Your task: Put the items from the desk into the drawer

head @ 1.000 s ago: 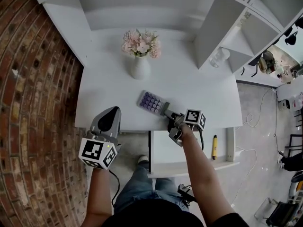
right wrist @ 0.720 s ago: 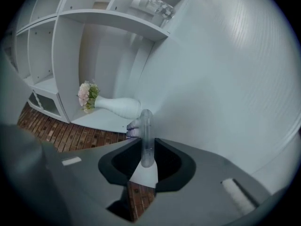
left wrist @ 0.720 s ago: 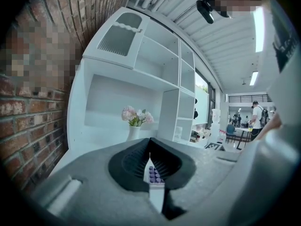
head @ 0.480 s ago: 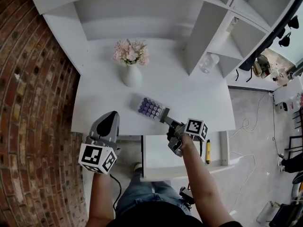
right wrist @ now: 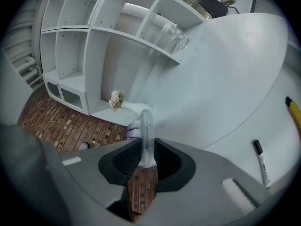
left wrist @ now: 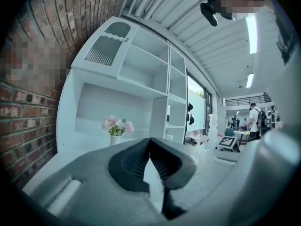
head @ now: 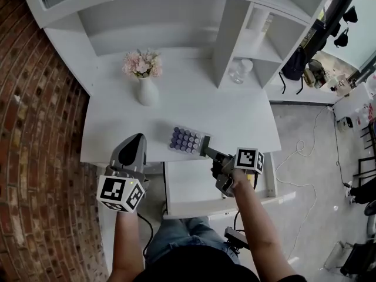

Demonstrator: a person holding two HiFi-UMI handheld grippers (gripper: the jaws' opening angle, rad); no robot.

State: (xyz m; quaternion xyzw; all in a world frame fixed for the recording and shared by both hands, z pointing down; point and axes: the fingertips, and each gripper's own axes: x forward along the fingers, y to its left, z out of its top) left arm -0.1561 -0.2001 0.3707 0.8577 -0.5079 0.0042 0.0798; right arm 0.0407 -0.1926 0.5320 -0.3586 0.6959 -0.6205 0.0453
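Note:
A clear case of purple-capped pieces (head: 185, 140) hangs tilted over the white desk (head: 235, 116), close to its front edge. My right gripper (head: 205, 150) is shut on the case's near rim; in the right gripper view that clear rim (right wrist: 146, 131) stands upright, clamped by the right gripper (right wrist: 146, 159). Below it the drawer (head: 188, 187) is pulled out, and its floor (right wrist: 244, 140) holds a black marker (right wrist: 261, 161) and a yellow item (right wrist: 294, 109). My left gripper (head: 136, 140) hovers at the desk's front left corner; the left gripper (left wrist: 149, 147) is shut with nothing in it.
A white vase of pink flowers (head: 144, 78) stands at the back left of the desk. White shelving (head: 229, 28) rises behind it, with a glass (head: 239, 70) in a low cubby. A brick wall (head: 35, 157) runs along the left.
My right gripper has drawn the purple case back toward the desk's front edge and the drawer. The left gripper has hardly moved.

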